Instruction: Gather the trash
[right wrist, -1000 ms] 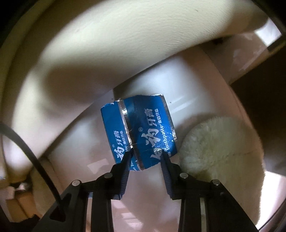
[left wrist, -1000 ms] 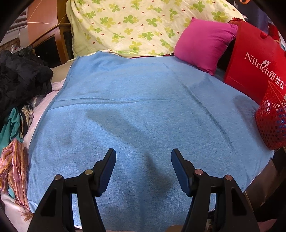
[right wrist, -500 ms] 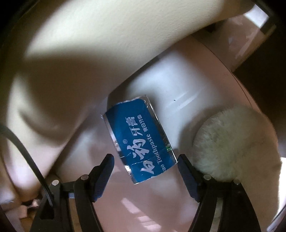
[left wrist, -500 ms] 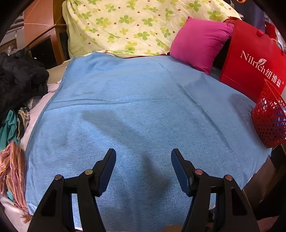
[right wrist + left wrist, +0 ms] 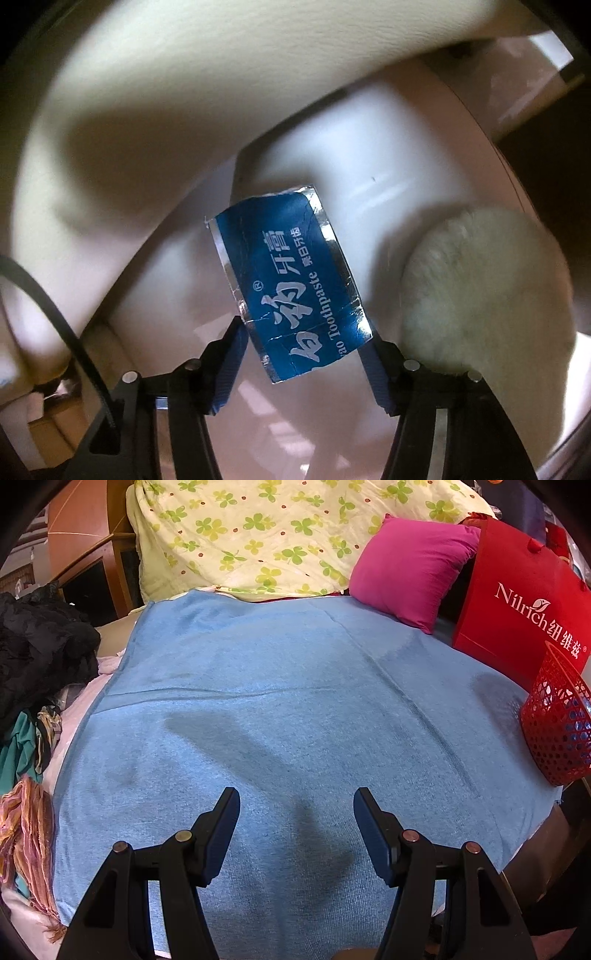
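Your right gripper (image 5: 306,339) re-gripped — jaws just closed across the blue toothpaste box (image 5: 291,291) at lower centre (pickup looked secured) — while your left gripper (image 5: 295,827) stayed open, empty.

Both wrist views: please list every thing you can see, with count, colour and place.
blanket: 1, blue, spread on bed
quilt: 1, cream with green clovers, behind blanket
cushion: 1, pink, far right
bag: 1, red, right
basket: 1, red, right edge
clothes: pile, dark and mixed, left
box: 1, blue toothpaste carton, flattened
pad: 1, white, fluffy, right of box
left gripper: black, open, empty
right gripper: black, closing onto box edges
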Demonstrator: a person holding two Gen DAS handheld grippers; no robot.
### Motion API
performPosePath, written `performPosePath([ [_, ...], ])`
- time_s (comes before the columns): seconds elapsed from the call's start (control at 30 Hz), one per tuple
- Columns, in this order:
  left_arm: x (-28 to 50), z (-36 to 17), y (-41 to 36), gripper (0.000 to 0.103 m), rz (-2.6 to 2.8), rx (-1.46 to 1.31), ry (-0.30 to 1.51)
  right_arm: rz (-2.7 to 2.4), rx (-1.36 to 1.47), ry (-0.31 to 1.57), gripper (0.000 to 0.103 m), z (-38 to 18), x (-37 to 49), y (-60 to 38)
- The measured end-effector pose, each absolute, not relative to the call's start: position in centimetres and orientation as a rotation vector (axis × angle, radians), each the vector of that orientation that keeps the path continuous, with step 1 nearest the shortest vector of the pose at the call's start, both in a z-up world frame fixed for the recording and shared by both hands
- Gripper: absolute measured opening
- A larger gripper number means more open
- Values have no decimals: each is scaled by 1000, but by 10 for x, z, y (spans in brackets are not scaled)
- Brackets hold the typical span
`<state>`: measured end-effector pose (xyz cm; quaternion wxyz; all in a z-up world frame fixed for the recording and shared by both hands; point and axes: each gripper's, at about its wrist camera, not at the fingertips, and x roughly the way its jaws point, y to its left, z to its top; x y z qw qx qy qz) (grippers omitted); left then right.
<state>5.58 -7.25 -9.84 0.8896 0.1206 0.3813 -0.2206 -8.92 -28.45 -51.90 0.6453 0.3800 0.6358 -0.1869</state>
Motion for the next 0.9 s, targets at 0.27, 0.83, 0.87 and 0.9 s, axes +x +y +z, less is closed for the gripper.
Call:
performPosePath([
  [0.27,51,-98,-69,65,-436,264,757,-344,976,1568,62,-474,-102,-289],
  [0.83,13,-56,-64,65,-441,206,621,-82,1058,1426,62,-259,-176,-291],
  [0.87,8,-48,-65,65,-439,205,599,-68,1038,1395,63,-252,-179,-286],
  [0.9,4,-39,-65,65,-436,205,577,-56,1021,1362,62,-254,-179,-285],
])
